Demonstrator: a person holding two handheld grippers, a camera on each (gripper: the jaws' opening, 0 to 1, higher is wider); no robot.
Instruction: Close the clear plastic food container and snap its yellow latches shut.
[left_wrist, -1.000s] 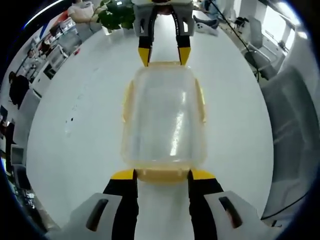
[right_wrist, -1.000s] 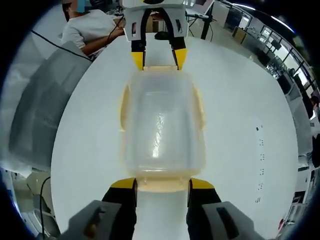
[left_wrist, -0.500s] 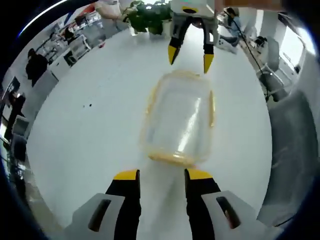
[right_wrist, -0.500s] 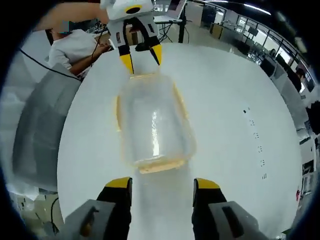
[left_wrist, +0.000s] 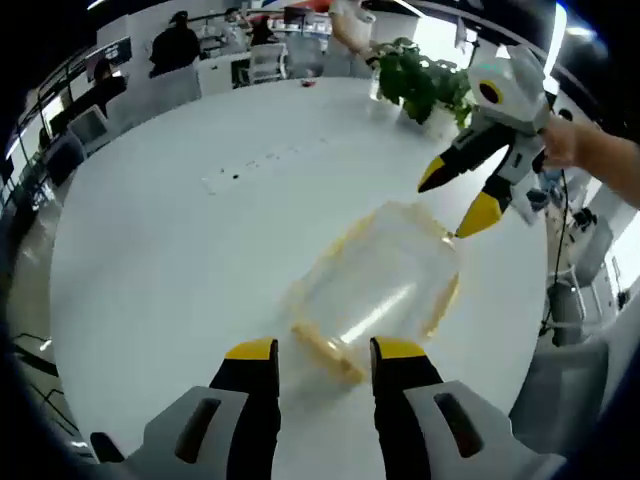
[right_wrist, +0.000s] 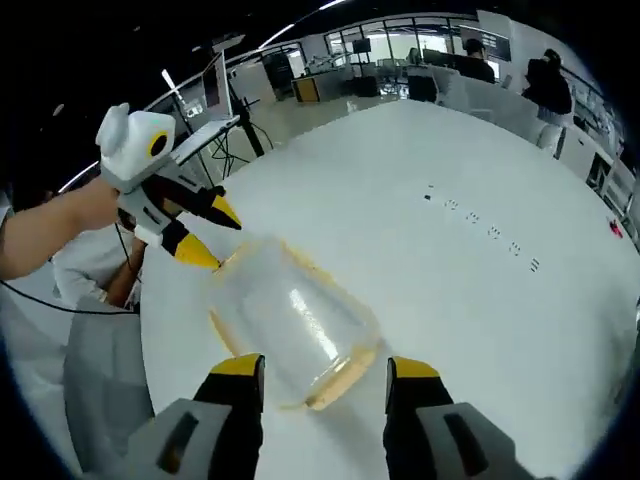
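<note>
- Now the clear container (left_wrist: 375, 290) is lying lid-down-looking on the white table (left_wrist: 170, 250), with yellow trim along its rim; whether every latch is snapped is too blurred to tell.
- Left gripper (left_wrist: 325, 350) is sitting at the container's near end, jaws spread, pinching nothing.
- Right gripper (right_wrist: 325, 367) is sitting at the container's opposite end, jaws also apart and empty, straddling that end's yellow edge (right_wrist: 335, 385) without clearly touching it.
- In the left gripper view the other gripper is hanging just beyond the container's far corner, tips apart, a hand (left_wrist: 590, 150) behind it.
- Judging the step: lid seems seated, so this is looking like the latch stage or a check after it.
- Next move probably calls for lining a jaw tip up on a side latch of the container and pressing it flat while the other gripper is steadying the box.
- A potted plant (left_wrist: 425, 80) is standing well beyond the container.
</note>
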